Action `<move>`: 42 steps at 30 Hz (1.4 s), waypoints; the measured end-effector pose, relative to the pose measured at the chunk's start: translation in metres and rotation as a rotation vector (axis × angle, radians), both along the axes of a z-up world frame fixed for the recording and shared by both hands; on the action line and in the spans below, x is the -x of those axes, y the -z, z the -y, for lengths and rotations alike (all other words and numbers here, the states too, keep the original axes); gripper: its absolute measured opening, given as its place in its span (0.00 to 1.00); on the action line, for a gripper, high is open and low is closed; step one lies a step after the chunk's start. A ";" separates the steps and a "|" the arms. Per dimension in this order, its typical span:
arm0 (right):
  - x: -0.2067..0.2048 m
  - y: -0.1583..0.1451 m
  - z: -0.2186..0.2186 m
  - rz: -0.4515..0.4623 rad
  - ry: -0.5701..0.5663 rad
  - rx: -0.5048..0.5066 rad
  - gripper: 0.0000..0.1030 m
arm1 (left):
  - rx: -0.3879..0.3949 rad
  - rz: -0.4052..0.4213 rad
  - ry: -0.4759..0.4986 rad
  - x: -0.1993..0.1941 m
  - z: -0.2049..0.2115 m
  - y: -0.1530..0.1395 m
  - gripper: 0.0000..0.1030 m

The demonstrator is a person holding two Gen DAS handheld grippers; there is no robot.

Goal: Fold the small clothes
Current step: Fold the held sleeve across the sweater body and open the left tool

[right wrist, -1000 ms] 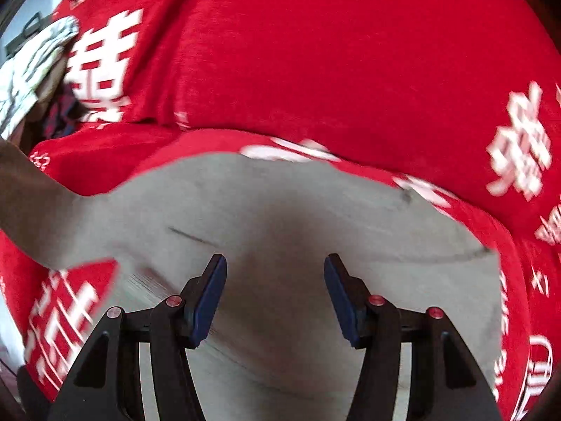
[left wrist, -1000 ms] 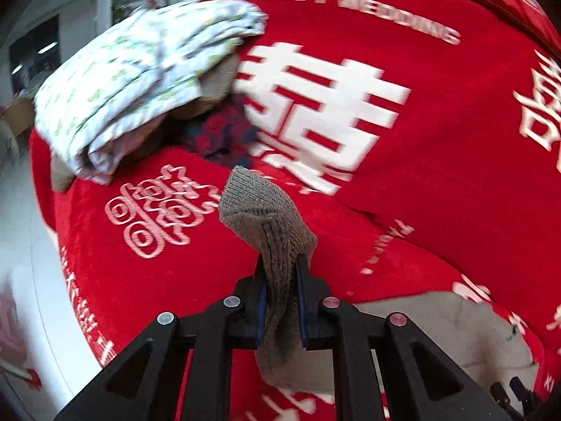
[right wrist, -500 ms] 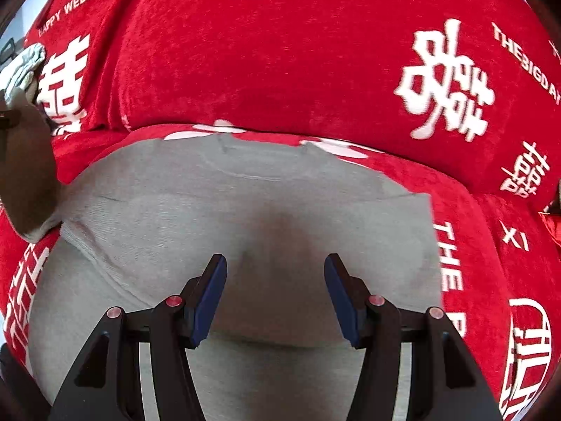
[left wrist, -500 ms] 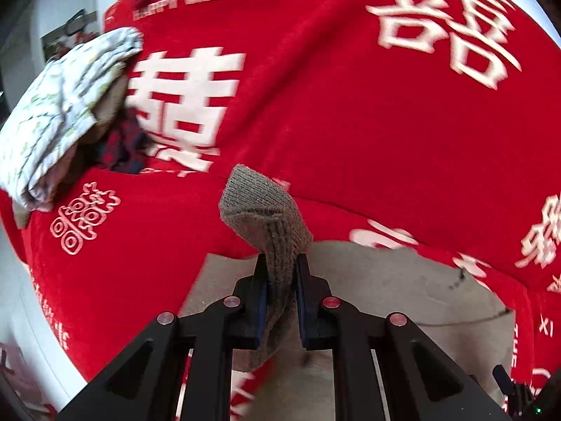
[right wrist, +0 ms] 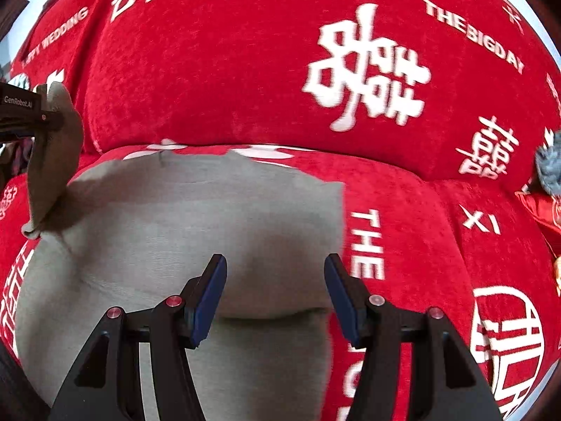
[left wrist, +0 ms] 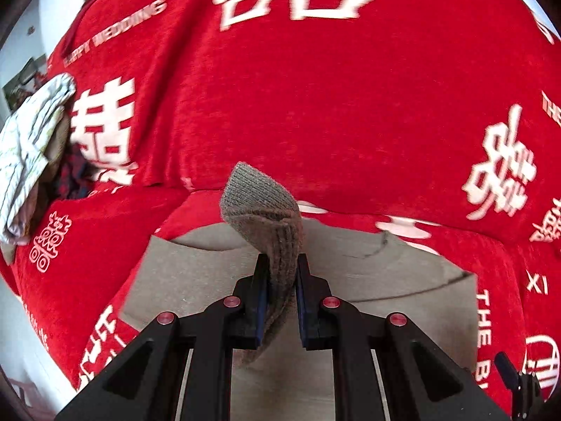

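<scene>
A grey knit garment (right wrist: pixel 210 224) lies spread flat on the seat of a red sofa (right wrist: pixel 245 70). Its ribbed sleeve cuff (left wrist: pixel 266 217) stands up between the pads of my left gripper (left wrist: pixel 282 266), which is shut on it and holds it lifted over the garment's body (left wrist: pixel 196 273). From the right wrist view the same raised sleeve (right wrist: pixel 52 161) hangs at the far left under the left gripper. My right gripper (right wrist: pixel 275 270) hovers open above the garment's right half, with nothing between its fingers.
A pile of pale patterned and dark clothes (left wrist: pixel 28 147) sits at the sofa's left end. The red backrest (left wrist: pixel 315 105) with white lettering rises behind the garment. A grey furry thing (right wrist: pixel 550 165) shows at the right edge.
Both grippers have travelled right along the sofa; the left one carried the sleeve from beside the clothes pile to over the garment's body. The right gripper stayed open.
</scene>
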State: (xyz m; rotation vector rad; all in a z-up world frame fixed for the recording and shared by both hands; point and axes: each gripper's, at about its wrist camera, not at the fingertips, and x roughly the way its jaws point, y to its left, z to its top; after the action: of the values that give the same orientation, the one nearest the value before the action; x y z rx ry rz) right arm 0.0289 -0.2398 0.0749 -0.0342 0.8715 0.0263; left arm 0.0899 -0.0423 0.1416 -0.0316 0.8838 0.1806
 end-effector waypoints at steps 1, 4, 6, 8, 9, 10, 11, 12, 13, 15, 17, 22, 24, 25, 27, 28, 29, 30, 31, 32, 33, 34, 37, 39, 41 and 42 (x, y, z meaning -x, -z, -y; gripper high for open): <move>0.001 0.001 0.006 0.001 0.008 -0.006 0.59 | -0.004 0.001 0.012 0.001 0.009 0.001 0.15; 0.004 0.004 0.023 0.003 0.031 -0.018 0.59 | -0.014 -0.008 0.049 0.002 0.035 0.005 0.15; 0.006 0.006 0.033 0.004 0.045 -0.032 0.59 | -0.023 -0.017 0.073 0.003 0.052 0.009 0.15; 0.007 0.009 0.043 0.004 0.058 -0.040 0.59 | -0.036 -0.027 0.096 0.004 0.069 0.015 0.15; 0.007 0.011 0.047 0.004 0.066 -0.046 0.59 | -0.045 -0.031 0.106 0.005 0.077 0.018 0.15; 0.007 0.011 0.050 0.004 0.071 -0.052 0.59 | -0.054 -0.034 0.117 0.005 0.086 0.020 0.15; 0.008 0.013 0.054 0.005 0.078 -0.061 0.59 | -0.057 -0.037 0.133 0.006 0.097 0.023 0.15; 0.007 0.013 0.058 0.005 0.084 -0.066 0.59 | -0.054 -0.039 0.142 0.006 0.101 0.025 0.15; 0.008 0.014 0.061 0.006 0.089 -0.069 0.59 | -0.053 -0.043 0.150 0.006 0.107 0.027 0.15; 0.009 0.016 0.066 0.006 0.095 -0.077 0.59 | -0.056 -0.057 0.167 0.005 0.119 0.033 0.15; 0.010 0.018 0.069 0.007 0.099 -0.080 0.59 | -0.060 -0.068 0.185 0.005 0.130 0.039 0.15; 0.012 0.025 0.078 -0.003 0.110 -0.091 0.59 | -0.028 -0.118 0.215 -0.002 0.140 0.063 0.15; 0.013 0.028 0.082 -0.006 0.117 -0.098 0.59 | -0.004 -0.144 0.224 -0.005 0.140 0.074 0.15; 0.013 0.028 0.084 -0.006 0.120 -0.101 0.59 | 0.015 -0.150 0.226 -0.006 0.139 0.078 0.15; 0.013 0.030 0.088 -0.010 0.130 -0.112 0.59 | 0.058 -0.180 0.238 -0.008 0.138 0.087 0.15; 0.014 0.031 0.089 -0.011 0.132 -0.115 0.59 | 0.079 -0.190 0.244 -0.009 0.136 0.091 0.15; 0.014 0.031 0.091 -0.013 0.136 -0.119 0.59 | 0.099 -0.202 0.255 -0.010 0.135 0.095 0.16; 0.014 0.032 0.092 -0.015 0.138 -0.124 0.59 | 0.109 -0.207 0.263 -0.010 0.134 0.098 0.16; 0.014 0.033 0.093 -0.017 0.139 -0.126 0.59 | 0.118 -0.211 0.271 -0.010 0.135 0.100 0.16; 0.014 0.034 0.094 -0.019 0.141 -0.129 0.59 | 0.147 -0.228 0.290 -0.012 0.134 0.104 0.16; 0.014 0.035 0.094 -0.020 0.141 -0.131 0.59 | 0.172 -0.246 0.303 -0.014 0.134 0.108 0.28; 0.014 0.035 0.094 -0.021 0.140 -0.134 0.59 | 0.210 -0.268 0.317 -0.017 0.133 0.113 0.43; 0.015 0.036 0.095 -0.024 0.139 -0.137 0.59 | 0.278 -0.269 0.285 -0.021 0.120 0.122 1.00; 0.017 0.037 0.095 -0.020 0.136 -0.140 0.59 | 0.285 -0.268 0.283 -0.020 0.117 0.125 1.00; 0.018 0.036 0.096 -0.017 0.133 -0.149 0.59 | 0.303 -0.257 0.299 -0.017 0.114 0.124 1.00; 0.018 0.036 0.096 -0.016 0.133 -0.157 0.59 | 0.323 -0.252 0.312 -0.015 0.111 0.121 1.00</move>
State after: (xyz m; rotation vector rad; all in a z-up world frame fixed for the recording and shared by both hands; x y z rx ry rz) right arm 0.0106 -0.3363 0.0393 0.1711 0.8836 -0.0293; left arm 0.1049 -0.1535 0.0203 -0.1735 1.1494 -0.2565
